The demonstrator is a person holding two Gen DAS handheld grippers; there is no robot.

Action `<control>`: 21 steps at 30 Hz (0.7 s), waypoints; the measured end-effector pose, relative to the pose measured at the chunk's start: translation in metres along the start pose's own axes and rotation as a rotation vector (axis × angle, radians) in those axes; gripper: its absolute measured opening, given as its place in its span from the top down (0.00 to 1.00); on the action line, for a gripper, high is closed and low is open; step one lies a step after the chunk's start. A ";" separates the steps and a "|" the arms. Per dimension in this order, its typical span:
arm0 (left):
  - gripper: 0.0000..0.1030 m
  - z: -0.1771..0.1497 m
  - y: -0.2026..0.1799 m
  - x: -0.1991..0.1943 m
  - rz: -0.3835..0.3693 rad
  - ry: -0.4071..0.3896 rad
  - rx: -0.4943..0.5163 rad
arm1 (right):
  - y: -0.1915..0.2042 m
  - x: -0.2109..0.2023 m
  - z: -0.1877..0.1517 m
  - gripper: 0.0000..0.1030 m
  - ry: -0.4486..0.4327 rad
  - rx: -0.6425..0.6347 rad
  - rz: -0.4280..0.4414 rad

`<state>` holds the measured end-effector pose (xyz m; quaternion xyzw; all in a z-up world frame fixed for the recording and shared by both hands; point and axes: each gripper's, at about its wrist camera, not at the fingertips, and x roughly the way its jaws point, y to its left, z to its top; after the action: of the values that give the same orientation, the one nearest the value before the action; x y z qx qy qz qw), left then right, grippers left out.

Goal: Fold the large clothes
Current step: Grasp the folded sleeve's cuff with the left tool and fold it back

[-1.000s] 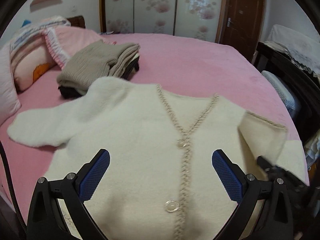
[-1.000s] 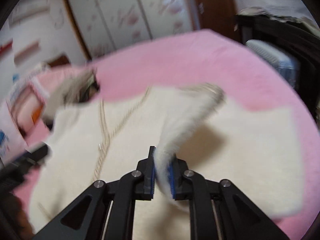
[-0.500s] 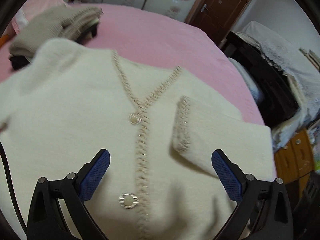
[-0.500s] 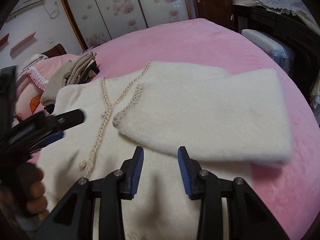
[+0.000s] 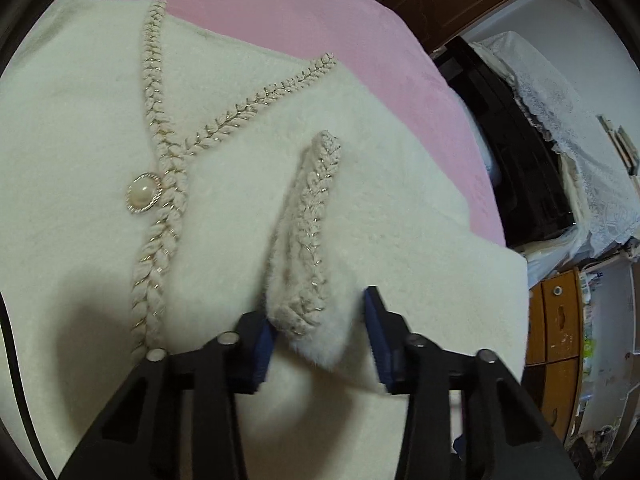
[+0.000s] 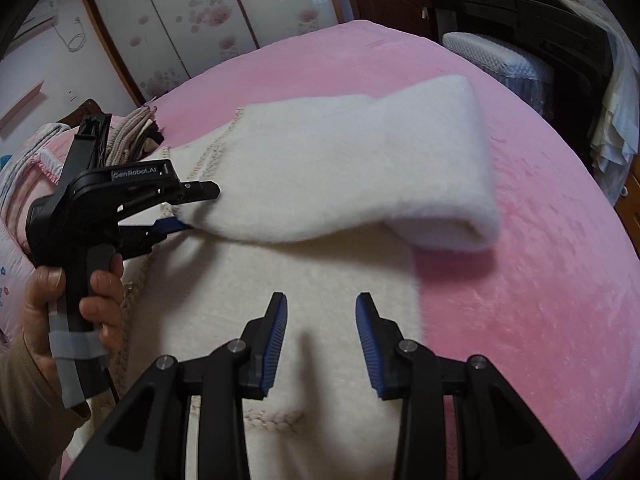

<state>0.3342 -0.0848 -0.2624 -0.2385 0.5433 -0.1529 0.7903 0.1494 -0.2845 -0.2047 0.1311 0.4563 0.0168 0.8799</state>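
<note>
Cream cardigan (image 6: 304,320) spread on the pink bed (image 6: 520,280): left gripper (image 5: 318,328), jaws just closing around the folded-in sleeve's cuff (image 5: 312,304), right gripper (image 6: 320,332) half open and empty; next, presumably, repositioning that sleeve.

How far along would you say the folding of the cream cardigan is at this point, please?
Early. Done: one sleeve lies folded across the cardigan front. In hand: the left tongs have just been closing round that sleeve's braided cuff; the right tongs hang open and empty. Left: the other sleeve, out of view, and the body folds.
</note>
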 end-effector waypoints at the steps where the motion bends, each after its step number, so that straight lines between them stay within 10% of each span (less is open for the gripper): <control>1: 0.91 0.003 -0.006 0.004 0.006 0.023 0.002 | -0.005 0.001 -0.001 0.65 0.003 0.008 -0.011; 14: 0.92 0.072 -0.120 -0.117 -0.011 -0.313 0.132 | -0.070 0.030 0.027 0.65 -0.010 0.243 -0.019; 21: 0.92 0.088 -0.084 -0.181 0.065 -0.459 0.087 | -0.050 0.053 0.056 0.65 -0.039 0.179 -0.051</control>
<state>0.3519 -0.0462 -0.0490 -0.2149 0.3498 -0.0925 0.9071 0.2215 -0.3368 -0.2288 0.1980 0.4419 -0.0490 0.8736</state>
